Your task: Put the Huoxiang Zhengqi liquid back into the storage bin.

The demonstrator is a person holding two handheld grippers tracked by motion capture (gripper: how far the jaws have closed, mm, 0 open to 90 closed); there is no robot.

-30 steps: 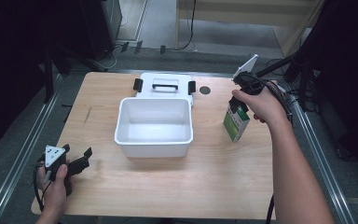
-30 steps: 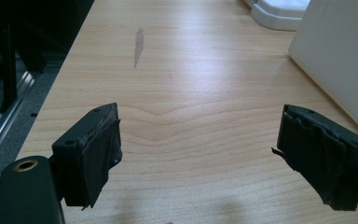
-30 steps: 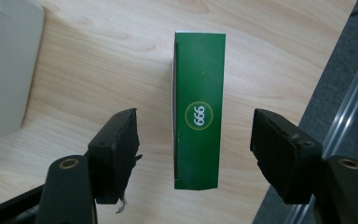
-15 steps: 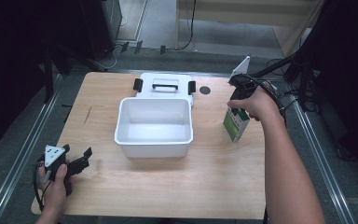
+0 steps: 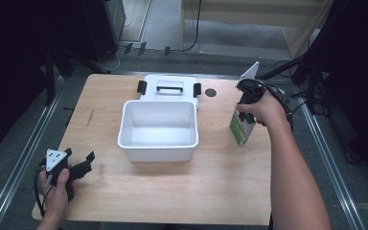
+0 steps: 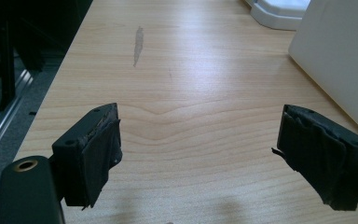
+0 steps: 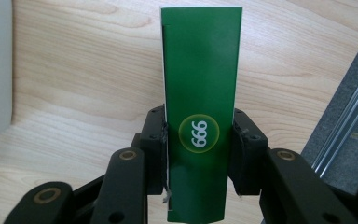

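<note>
A green and white carton (image 5: 241, 127) hangs just over the table, right of the white bin (image 5: 158, 149). My right gripper (image 5: 245, 108) is shut on its top end. In the right gripper view the green carton (image 7: 200, 93), marked 999 in a round badge, sits clamped between the two black jaws of the right gripper (image 7: 199, 156). My left gripper (image 5: 79, 165) rests open near the table's front left corner, held by a hand. In the left gripper view its fingers (image 6: 95, 149) stand wide apart over bare wood, nothing between them.
A white lid (image 5: 168, 88) with a handle and two black latches lies behind the bin. A dark round hole (image 5: 211, 92) marks the table near the lid. Metal rails (image 5: 333, 163) run along both table sides. The bin's white wall (image 6: 340, 56) is close at the left gripper's right.
The right gripper has carried the carton a little lower and toward the bin. The left gripper has stayed in place, open.
</note>
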